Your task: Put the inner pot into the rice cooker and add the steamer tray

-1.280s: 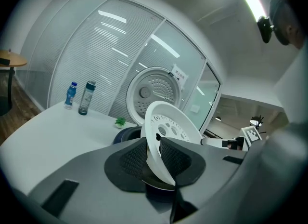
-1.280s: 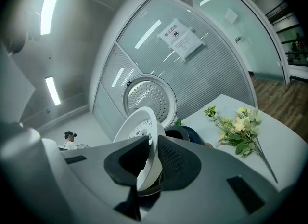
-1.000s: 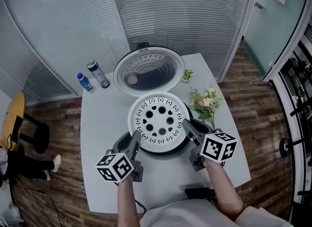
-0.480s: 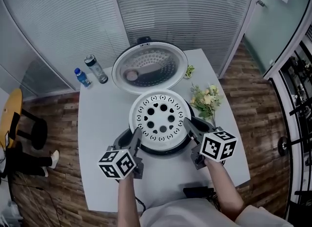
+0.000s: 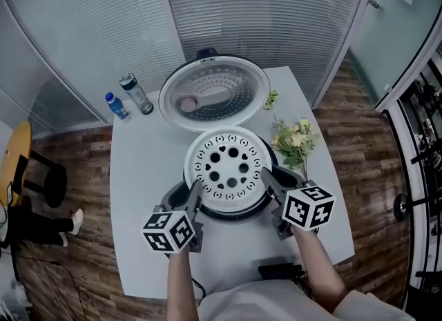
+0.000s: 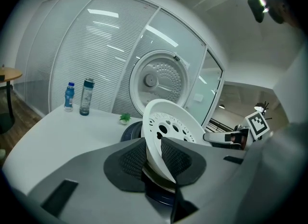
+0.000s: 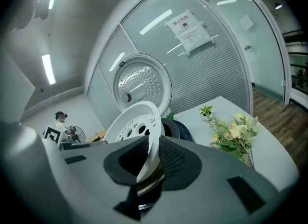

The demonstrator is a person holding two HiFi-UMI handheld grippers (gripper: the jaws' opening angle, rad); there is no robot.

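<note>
White and perforated, the steamer tray [image 5: 228, 170] sits at the centre of the head view, directly over the dark rice cooker [image 5: 231, 215]; the left gripper [image 5: 194, 195] pinches its lower-left rim and the right gripper [image 5: 266, 178] its lower-right rim, each clamped on the edge (both gripper views show the pads pressing the plastic); the inner pot [image 6: 157, 177] seems already seated beneath; so I judge the tray-adding step is in hand; the next move calls for lowering it level onto the pot, then freeing both jaws together.
</note>
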